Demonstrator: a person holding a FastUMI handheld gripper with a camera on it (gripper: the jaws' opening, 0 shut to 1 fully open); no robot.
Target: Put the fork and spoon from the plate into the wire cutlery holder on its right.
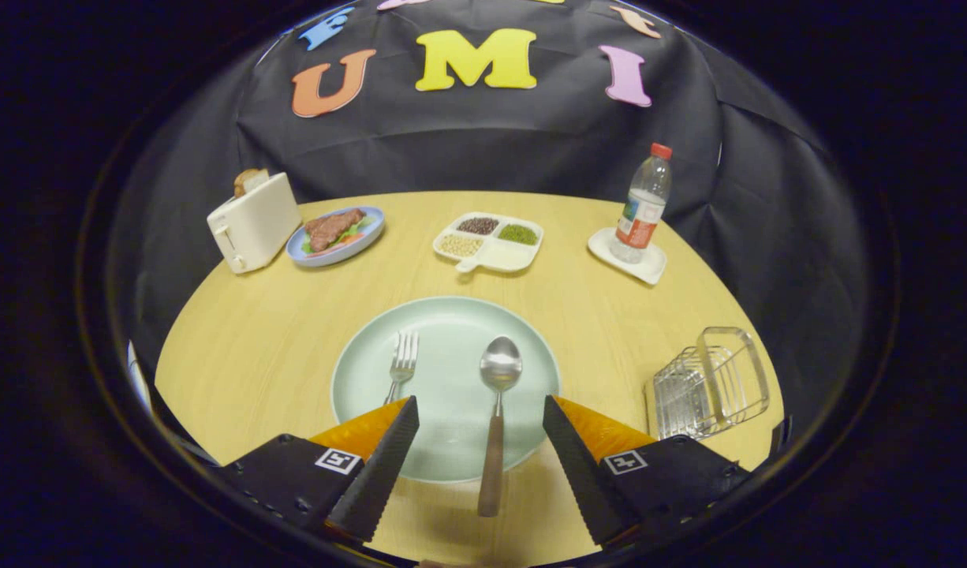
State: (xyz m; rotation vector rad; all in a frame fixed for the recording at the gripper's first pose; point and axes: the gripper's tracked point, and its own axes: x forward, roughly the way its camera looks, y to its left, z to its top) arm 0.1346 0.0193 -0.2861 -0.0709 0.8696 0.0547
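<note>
1. The gripper [480, 410] hangs over the near edge of the round wooden table [239, 355] with its jaws wide apart, clamped on nothing.
2. The spoon [497, 418] lies between the 2 fingers: bowl up on the pale green plate [452, 386], wooden handle running back over the plate's near rim onto the table.
3. The fork [402, 367] lies on the plate left of the spoon, tines pointing away; its handle end is hidden behind the left finger [377, 465].
4. The wire cutlery holder [708, 384] sits to the right of the plate, apart from it (its wires are thin and hard to trace, and whether it stands or lies tipped I cannot tell).
5. Beyond the plate stand a white toaster [253, 222] with bread in it, a blue plate of food [335, 235], a divided tray [489, 241] with 3 filled compartments, and a water bottle [643, 205] on a white coaster [627, 255].
</note>
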